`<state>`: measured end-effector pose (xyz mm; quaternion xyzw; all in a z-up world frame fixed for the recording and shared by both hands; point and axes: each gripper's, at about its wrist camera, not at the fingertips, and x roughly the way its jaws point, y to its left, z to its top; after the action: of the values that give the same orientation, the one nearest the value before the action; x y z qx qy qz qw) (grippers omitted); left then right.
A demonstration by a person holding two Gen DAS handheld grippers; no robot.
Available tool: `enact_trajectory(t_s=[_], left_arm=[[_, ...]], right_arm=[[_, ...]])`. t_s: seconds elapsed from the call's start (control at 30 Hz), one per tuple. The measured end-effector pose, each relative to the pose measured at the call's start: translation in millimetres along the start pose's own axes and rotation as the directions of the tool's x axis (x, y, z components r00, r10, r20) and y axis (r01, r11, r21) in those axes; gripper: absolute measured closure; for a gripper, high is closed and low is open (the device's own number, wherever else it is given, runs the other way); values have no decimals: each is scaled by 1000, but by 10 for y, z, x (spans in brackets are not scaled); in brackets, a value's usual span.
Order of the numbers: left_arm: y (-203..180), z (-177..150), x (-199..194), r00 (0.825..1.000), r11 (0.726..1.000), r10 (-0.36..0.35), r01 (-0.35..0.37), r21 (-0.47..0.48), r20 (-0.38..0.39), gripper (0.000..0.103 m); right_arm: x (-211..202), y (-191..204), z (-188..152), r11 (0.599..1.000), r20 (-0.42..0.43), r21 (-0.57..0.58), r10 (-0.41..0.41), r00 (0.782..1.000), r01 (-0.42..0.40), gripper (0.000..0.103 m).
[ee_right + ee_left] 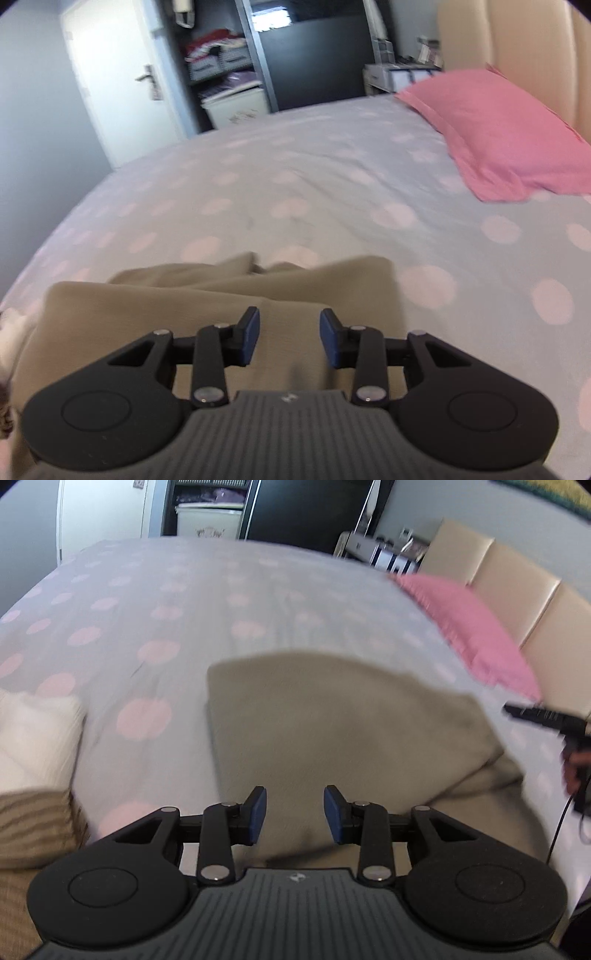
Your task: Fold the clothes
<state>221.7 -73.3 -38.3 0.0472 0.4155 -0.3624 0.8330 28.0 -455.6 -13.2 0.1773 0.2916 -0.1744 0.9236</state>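
A beige garment (332,720) lies partly folded on the bed, with a folded layer on top. It also shows in the right wrist view (221,295). My left gripper (294,814) is open and empty, hovering over the garment's near part. My right gripper (290,338) is open and empty, over the garment's near right part. The right gripper also shows at the right edge of the left wrist view (546,720), beside the garment's right side.
The bed has a grey cover with pink dots (147,609). A pink pillow (509,140) lies by the beige headboard (517,590). A stack of folded clothes, white on striped brown (33,757), sits at the left. A door (110,81) and shelves (221,66) stand beyond the bed.
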Motion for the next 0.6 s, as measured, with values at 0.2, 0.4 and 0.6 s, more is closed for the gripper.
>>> enact_trajectory(t_s=[0.2, 0.4, 0.6], left_arm=[[-273, 402, 546, 998, 999, -3, 1, 42, 60, 78], [-294, 465, 1226, 997, 997, 80, -80, 4, 21, 83], [75, 293, 1631, 992, 991, 112, -116, -72, -58, 82]], right_arm=[[336, 618, -42, 986, 11, -131, 104, 994, -102, 64], [900, 872, -260, 975, -54, -203, 78, 995, -88, 65], [1299, 646, -406, 971, -88, -229, 46, 995, -65, 81]])
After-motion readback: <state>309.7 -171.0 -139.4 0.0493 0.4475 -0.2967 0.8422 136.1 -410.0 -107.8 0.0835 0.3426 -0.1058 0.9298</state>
